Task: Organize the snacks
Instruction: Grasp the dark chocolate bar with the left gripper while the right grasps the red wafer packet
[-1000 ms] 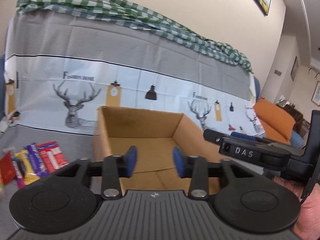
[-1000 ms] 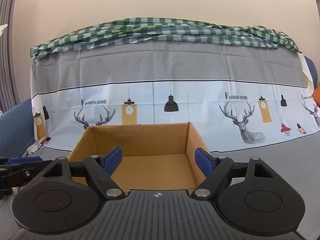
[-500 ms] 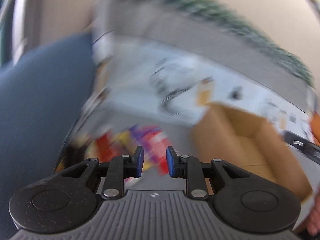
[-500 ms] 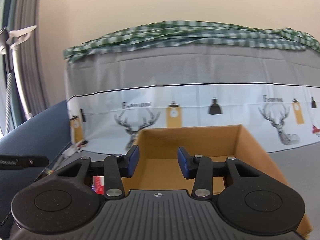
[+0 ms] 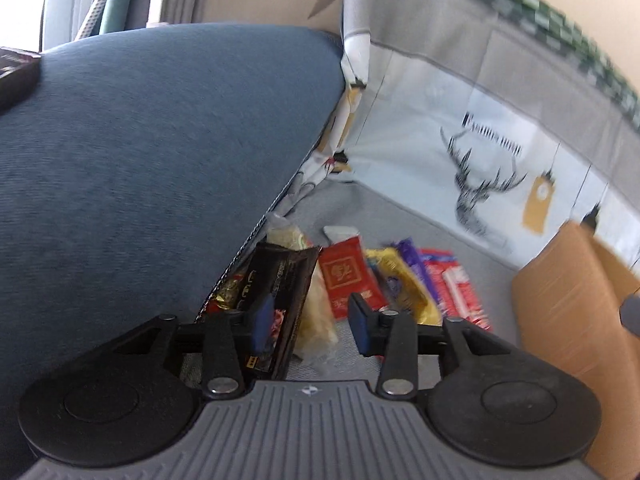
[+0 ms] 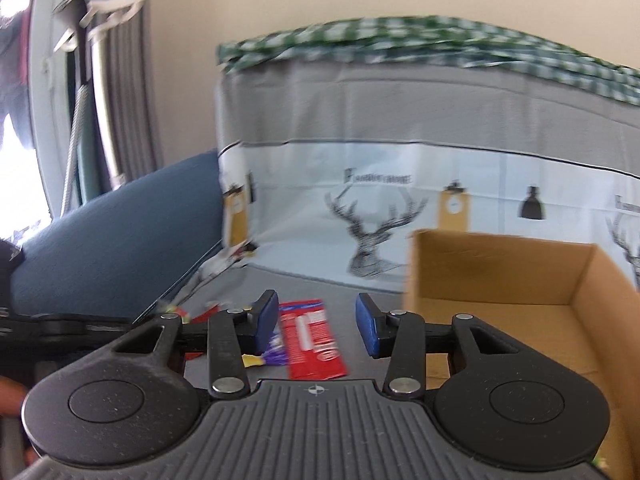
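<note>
Several snack packets lie in a row on the grey sofa cover: a dark packet [image 5: 280, 288], a pale yellow bag [image 5: 316, 316], a red packet [image 5: 348, 276], a yellow bar [image 5: 404, 284], a purple bar [image 5: 416, 260] and a red-and-white packet [image 5: 456, 284]. My left gripper [image 5: 310, 322] is open and empty just above the pale bag. My right gripper [image 6: 316, 322] is open and empty above the red-and-white packet [image 6: 312, 336]. An open cardboard box [image 6: 520, 280] stands to the right; its corner shows in the left wrist view [image 5: 568, 300].
A blue sofa armrest [image 5: 140, 160] rises at the left, right beside the snacks. The sofa back carries a grey and white deer-print cover [image 6: 400, 184] with a green checked cloth [image 6: 400, 36] on top. A curtain and window [image 6: 60, 80] are at far left.
Both grippers have swung left, away from the box and toward the snack row. The left gripper narrowed, then opened again. The right gripper narrowed partway from its wide opening.
</note>
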`<state>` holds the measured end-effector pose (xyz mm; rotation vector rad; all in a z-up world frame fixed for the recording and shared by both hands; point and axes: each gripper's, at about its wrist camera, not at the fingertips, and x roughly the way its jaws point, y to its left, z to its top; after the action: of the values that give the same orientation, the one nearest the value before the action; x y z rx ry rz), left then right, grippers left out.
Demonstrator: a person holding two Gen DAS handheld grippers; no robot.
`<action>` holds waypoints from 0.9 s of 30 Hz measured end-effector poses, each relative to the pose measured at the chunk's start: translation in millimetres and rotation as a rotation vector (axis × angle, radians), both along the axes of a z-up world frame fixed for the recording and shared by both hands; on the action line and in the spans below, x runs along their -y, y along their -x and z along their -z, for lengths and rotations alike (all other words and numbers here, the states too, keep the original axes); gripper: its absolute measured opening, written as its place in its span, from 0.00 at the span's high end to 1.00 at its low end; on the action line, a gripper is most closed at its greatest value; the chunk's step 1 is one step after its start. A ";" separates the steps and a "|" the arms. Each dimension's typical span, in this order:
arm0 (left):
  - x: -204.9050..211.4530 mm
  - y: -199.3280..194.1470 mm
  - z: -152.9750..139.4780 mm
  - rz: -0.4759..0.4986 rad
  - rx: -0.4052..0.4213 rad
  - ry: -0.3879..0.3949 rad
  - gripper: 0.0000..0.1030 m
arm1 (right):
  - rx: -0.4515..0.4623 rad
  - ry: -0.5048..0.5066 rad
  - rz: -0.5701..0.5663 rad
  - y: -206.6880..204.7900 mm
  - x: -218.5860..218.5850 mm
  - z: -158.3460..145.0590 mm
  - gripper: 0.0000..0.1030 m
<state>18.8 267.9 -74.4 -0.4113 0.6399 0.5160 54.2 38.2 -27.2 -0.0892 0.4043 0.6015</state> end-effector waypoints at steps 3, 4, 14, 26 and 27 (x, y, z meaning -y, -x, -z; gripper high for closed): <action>1.1 -5.2 6.2 -0.004 -0.029 -0.026 0.56 | -0.008 0.019 -0.023 -2.5 -21.5 8.3 0.53; 1.7 -6.1 7.4 -0.001 -0.032 -0.032 0.55 | -0.012 0.025 -0.025 -4.4 -27.8 11.0 0.52; 7.7 -21.0 18.5 0.023 -0.093 -0.096 0.47 | -0.035 0.089 0.016 -37.7 -78.3 41.0 0.29; 5.8 -28.9 12.9 0.007 -0.134 -0.069 0.59 | -0.154 0.185 0.171 -114.8 -110.0 93.2 0.20; 6.2 -28.9 11.7 0.007 -0.132 -0.068 0.63 | -0.173 0.188 0.179 -120.8 -110.7 98.2 0.20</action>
<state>47.6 261.7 -86.2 -0.3124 0.7482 0.5595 175.0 148.9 -125.4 -0.1798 0.6300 0.3949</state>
